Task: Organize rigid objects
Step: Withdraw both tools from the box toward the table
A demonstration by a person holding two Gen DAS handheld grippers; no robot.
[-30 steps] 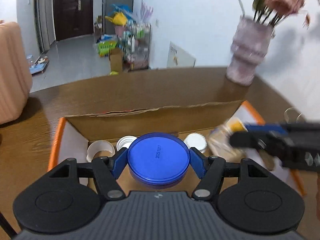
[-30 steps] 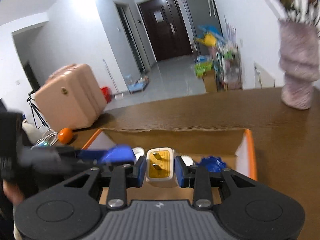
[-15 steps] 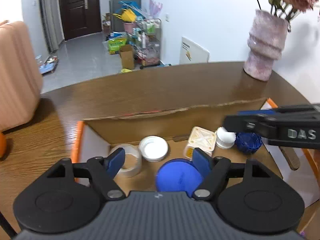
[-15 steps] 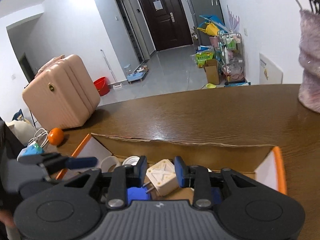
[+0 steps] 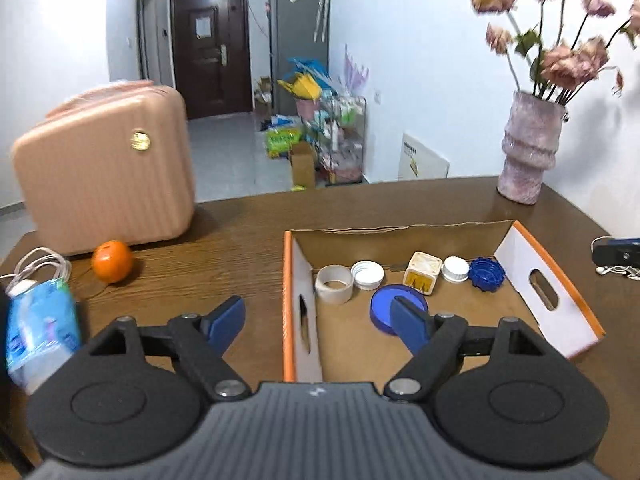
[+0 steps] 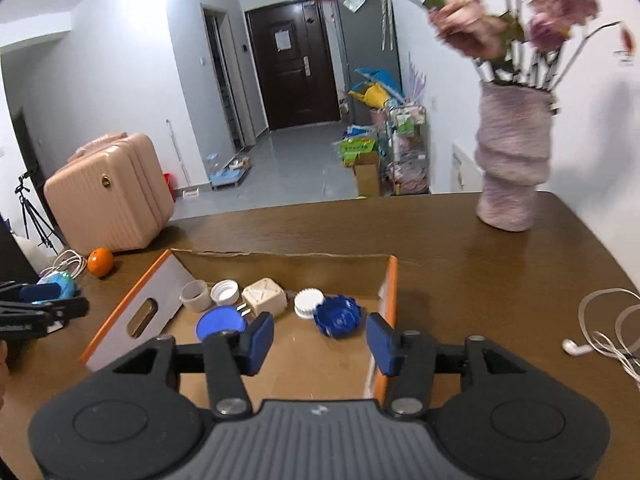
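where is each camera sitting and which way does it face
Left wrist: on the left tongs, angled down at the table; open fingers straddle the box wall, nothing held.
Right wrist: on the right tongs, facing the box from its right end; open and empty; the left tongs show at the left edge.
Both share: box, blue lid, plug, orange, suitcase, vase.

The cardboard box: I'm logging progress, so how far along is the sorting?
Done: six small items lie in the cardboard box, including the blue lid and plug adapter. In hand: nothing; both hand-held grippers, left and right, are open. Left: an orange and earphones remain outside.
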